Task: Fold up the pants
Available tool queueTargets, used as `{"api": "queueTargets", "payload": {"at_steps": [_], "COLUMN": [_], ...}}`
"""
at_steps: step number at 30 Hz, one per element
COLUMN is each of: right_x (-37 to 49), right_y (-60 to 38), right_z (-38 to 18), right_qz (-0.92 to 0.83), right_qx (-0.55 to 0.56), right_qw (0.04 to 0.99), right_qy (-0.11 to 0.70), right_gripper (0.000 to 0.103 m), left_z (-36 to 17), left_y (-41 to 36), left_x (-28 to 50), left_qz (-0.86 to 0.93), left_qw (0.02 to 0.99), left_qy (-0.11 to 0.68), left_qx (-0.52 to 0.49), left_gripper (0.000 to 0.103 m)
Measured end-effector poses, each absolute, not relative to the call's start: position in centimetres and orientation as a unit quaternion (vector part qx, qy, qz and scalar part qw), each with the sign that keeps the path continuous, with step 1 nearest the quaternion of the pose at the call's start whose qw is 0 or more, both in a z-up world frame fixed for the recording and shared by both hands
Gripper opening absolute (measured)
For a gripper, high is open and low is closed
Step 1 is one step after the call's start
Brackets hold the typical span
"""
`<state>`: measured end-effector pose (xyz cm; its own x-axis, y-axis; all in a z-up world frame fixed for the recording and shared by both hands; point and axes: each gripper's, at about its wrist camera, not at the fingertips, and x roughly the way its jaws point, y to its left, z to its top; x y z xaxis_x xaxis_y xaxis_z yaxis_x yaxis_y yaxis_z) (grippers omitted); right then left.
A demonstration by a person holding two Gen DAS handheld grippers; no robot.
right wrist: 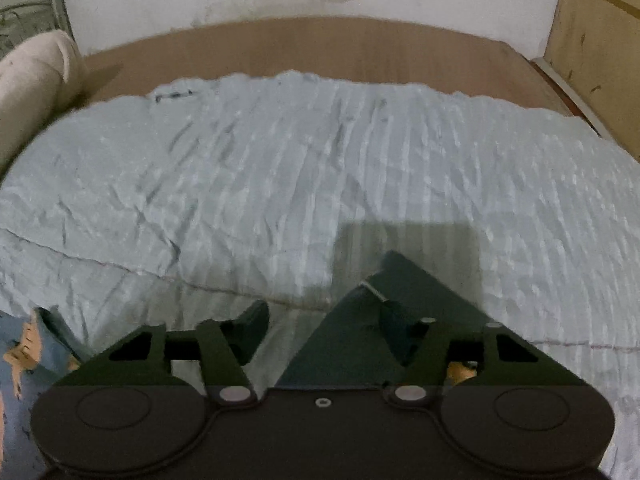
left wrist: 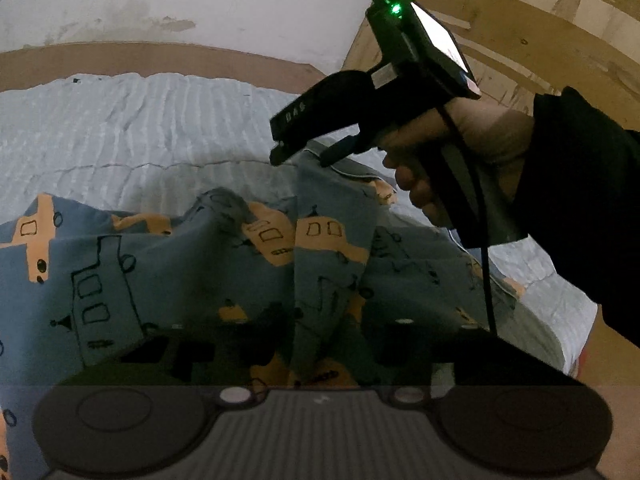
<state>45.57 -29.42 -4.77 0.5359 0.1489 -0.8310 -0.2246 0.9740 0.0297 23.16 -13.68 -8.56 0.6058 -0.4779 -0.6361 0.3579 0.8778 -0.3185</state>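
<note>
Left claw [left wrist: 320, 344] is buried in bunched pants [left wrist: 192, 280]; grip state cannot be read, fingers dark against cloth.

Right claw [right wrist: 324, 332] jaws stand well apart, a dark fabric corner between them touching the right finger; whether it is held I cannot tell. Pants lie heaped directly under and ahead of the left claw, spreading leftward on the bed [right wrist: 280, 168]; long axis unclear from the crumple. Left view alone shows the right hand [left wrist: 452, 152] above the far edge of the cloth; right view shows mostly bare bedspread beyond, pants only at its lower left.
</note>
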Motion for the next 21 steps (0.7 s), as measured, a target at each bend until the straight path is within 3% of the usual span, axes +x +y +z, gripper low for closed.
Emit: {"api": "queueTargets", "payload": {"at_steps": [2, 4, 6, 13, 21], "right_x": [45.4, 45.3, 44.9, 41.3, 29.7], "right_y": [-29.4, -29.6, -30.2, -33.8, -41.1], "right_z": [-5.0, -5.1, -4.7, -0.8, 3.4], "right_qz": [0.096, 0.091, 0.093, 0.087, 0.052], "right_qx": [-0.046, -0.045, -0.032, 0.002, 0.095], "right_qw": [0.875, 0.876, 0.881, 0.912, 0.943], "right_qy": [0.472, 0.472, 0.464, 0.401, 0.313], "right_gripper": [0.036, 0.011, 0.002, 0.000, 0.000], "left_z": [-8.6, -8.4, -8.3, -6.9, -4.4], "left_y": [-13.8, -13.9, -14.0, -14.2, -14.9], "left_x": [23.2, 23.2, 23.2, 22.6, 19.8], "left_qz": [-0.233, -0.229, -0.228, -0.230, -0.237], "left_qw": [0.892, 0.893, 0.895, 0.905, 0.925], "left_qy": [0.379, 0.381, 0.377, 0.355, 0.290], "left_qx": [-0.078, -0.074, -0.071, -0.038, 0.058], "left_gripper": [0.023, 0.013, 0.006, 0.002, 0.001]}}
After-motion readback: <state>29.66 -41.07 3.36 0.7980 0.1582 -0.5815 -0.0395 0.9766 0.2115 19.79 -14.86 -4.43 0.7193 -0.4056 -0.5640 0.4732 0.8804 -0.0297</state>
